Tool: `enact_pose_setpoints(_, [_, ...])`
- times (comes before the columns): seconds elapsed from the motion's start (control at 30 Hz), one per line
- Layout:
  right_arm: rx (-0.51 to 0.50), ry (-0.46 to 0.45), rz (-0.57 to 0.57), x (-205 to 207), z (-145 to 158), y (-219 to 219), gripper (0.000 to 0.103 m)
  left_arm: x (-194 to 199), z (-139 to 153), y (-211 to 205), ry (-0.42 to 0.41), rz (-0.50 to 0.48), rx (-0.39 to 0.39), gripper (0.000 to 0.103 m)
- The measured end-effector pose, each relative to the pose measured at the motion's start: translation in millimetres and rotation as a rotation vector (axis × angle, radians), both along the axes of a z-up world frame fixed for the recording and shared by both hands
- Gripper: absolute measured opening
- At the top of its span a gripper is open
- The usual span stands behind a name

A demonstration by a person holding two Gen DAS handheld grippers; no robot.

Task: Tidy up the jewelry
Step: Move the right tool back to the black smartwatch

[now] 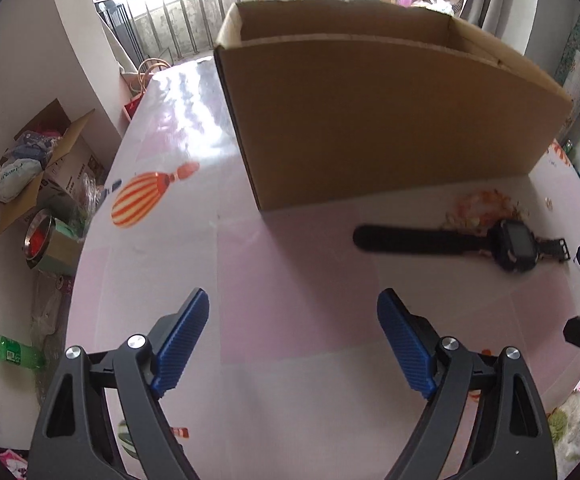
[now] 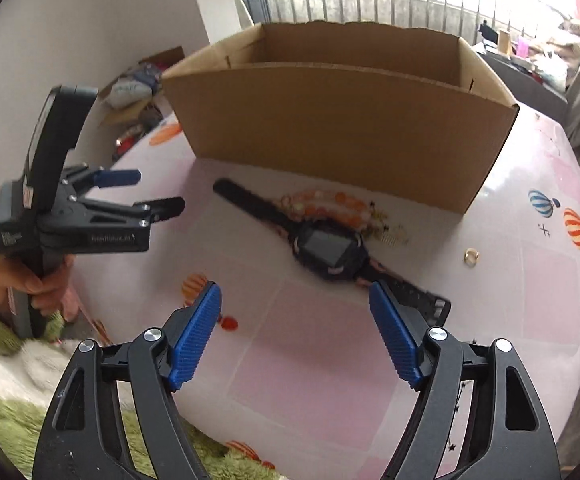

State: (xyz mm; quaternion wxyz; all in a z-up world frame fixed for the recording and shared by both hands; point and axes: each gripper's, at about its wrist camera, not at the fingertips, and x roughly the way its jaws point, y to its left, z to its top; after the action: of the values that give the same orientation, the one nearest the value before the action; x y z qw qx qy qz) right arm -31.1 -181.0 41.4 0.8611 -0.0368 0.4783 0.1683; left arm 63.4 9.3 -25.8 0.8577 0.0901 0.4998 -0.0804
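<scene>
The left gripper (image 1: 293, 340) hangs over the pink table (image 1: 290, 272) with its blue pads wide apart and nothing between them; a black watch (image 1: 466, 243) lies flat ahead to the right, just before the open cardboard box (image 1: 370, 120); orange beads (image 1: 482, 208) rest beside the watch face.

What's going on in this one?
A person holds a gripper in each hand over a pink table with balloon prints. Both the left gripper and the right gripper are open and empty. A black wristwatch, an orange-and-pink beaded bracelet and a small gold ring lie in front of an open brown cardboard box. Nothing has been picked up.
</scene>
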Motion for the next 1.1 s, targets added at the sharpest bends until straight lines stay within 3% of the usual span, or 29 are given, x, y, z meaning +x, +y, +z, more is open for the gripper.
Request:
enact_pose_setpoints(0.13, [-0.118,0.023,-0.007,-9.4,-28.9,10.9,0.08,-5.8,-11.1,-1.7,0.004,0.019,0.019,0.09])
enact_pose_setpoints(0.23, [-0.116,0.021,-0.043,-10.6,-40.1,9.1,0.095,-5.2,-13.9,1.1,-0.006,0.034,0.034,0.099])
enact_pose_setpoints(0.43, [-0.089,-0.002,-0.054,-16.2,-43.3,5.9,0.095,0.1,-16.5,12.7,0.052,0.052,-0.044,0.099])
enact_pose_setpoints(0.53, [-0.078,-0.031,-0.047,-11.7,-46.7,-0.2,0.095,0.2,-17.4,14.7,0.049,0.039,-0.045,0.099])
enact_pose_setpoints(0.67, [-0.046,0.068,-0.019,-1.3,-30.7,-9.0,0.095,-0.3,-16.6,15.1,0.041,0.026,-0.052,0.099])
enact_pose_setpoints(0.8, [0.034,-0.072,-0.006,9.7,0.3,-13.6,0.094,1.3,-16.4,16.5,0.036,0.025,-0.055,0.099])
enact_pose_setpoints(0.9, [0.05,-0.064,0.022,29.1,-0.3,-10.3,0.082,0.5,-16.7,16.8,0.034,0.023,-0.056,0.099])
enact_pose_setpoints(0.97, [0.061,-0.032,0.031,39.2,-6.2,-12.0,0.069,0.2,-16.6,16.9,0.033,0.021,-0.056,0.099])
enact_pose_setpoints(1.1, [0.05,0.003,0.059,56.0,-14.8,-9.5,0.064,0.4,-16.0,16.3,0.032,0.021,-0.058,0.099])
